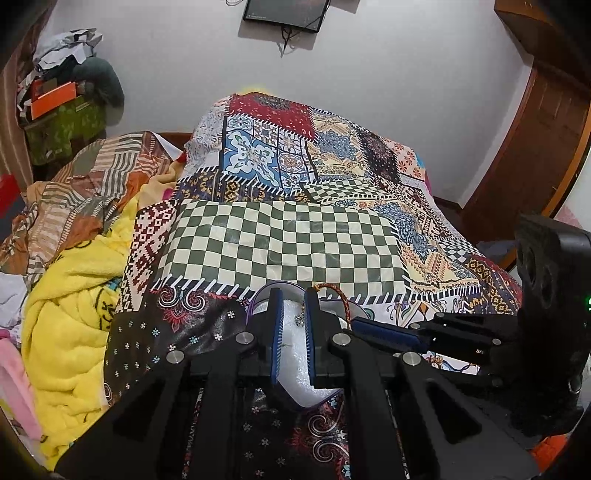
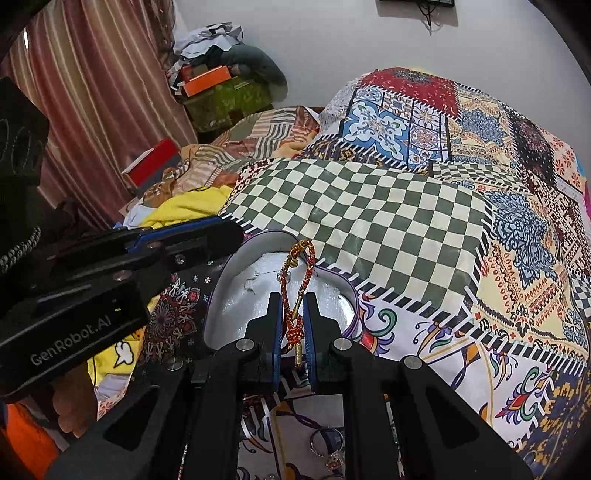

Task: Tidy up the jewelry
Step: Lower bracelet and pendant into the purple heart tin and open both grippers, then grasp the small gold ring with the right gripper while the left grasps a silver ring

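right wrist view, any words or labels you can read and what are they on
"GenRobot.AI": white lettering on the side of the left gripper's black body, at the left of the right wrist view.
Wall screen: a faint line of text, too small to read.
Orange box on the pile: no legible print.
Nothing else readable.

**One brand name legible**

"GenRobot.AI" in pale letters runs along the black body of the left gripper (image 2: 229, 232) — seen in the right wrist view, to the left of the jewelry box (image 2: 221, 295). Nothing else can be read.
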The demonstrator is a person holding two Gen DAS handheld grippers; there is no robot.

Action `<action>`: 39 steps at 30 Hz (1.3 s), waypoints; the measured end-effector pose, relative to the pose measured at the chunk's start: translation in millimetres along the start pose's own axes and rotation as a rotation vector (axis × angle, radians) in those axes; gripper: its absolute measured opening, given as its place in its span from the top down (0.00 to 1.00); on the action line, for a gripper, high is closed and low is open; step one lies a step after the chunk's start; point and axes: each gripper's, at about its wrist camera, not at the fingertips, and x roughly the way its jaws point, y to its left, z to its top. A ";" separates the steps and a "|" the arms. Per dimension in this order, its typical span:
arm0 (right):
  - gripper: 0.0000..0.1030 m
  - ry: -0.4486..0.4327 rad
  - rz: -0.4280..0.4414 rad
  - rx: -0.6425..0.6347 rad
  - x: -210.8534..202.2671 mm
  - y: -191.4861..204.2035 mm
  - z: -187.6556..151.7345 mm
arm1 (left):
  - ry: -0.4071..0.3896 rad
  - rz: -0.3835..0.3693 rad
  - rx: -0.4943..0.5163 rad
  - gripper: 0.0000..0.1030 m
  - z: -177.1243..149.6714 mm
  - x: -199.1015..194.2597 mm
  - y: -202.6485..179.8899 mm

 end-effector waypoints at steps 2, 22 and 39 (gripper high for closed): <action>0.89 0.006 -0.004 0.004 0.2 -1.1 0.2 | -0.002 0.007 0.001 0.92 0.2 -2.0 -0.2; 0.74 -0.094 -0.091 0.044 -69.3 -3.0 -0.4 | -0.066 0.063 0.067 0.74 -0.4 -52.4 -23.5; 0.72 -0.159 -0.238 0.167 -143.1 -50.3 -38.5 | 0.035 0.045 0.195 0.61 -36.2 -49.3 -76.4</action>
